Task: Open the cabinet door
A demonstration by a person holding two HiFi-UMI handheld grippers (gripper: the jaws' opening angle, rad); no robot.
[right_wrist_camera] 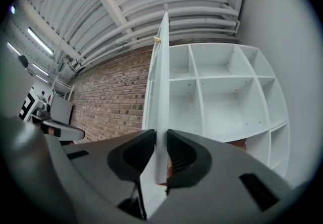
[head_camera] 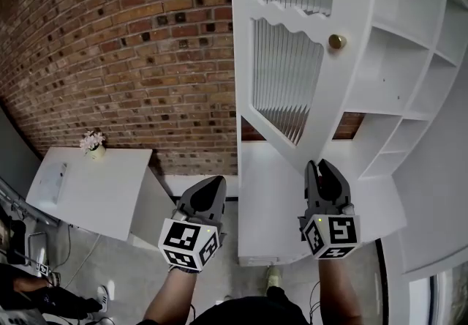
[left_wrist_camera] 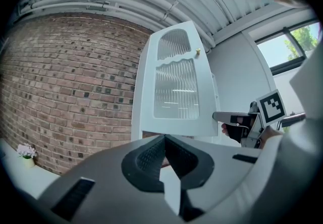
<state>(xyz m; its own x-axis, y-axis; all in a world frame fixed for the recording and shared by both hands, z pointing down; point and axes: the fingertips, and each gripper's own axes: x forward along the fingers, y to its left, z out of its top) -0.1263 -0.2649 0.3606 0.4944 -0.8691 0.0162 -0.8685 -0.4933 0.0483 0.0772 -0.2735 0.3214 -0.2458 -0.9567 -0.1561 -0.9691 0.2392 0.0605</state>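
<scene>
Brick wall behind, the white cabinet stands with its glazed door swung well out.
Pinching the door's bottom edge, the right gripper should follow the hinge's arc without twisting; the left gripper hangs closed, empty.

The left hand-held gripper and the right hand-held gripper are both dark grey tapered shells with ribbed black inner pads, each carrying a white cube of black square markers, and the person wears a dark top at 6 o'clock.
</scene>
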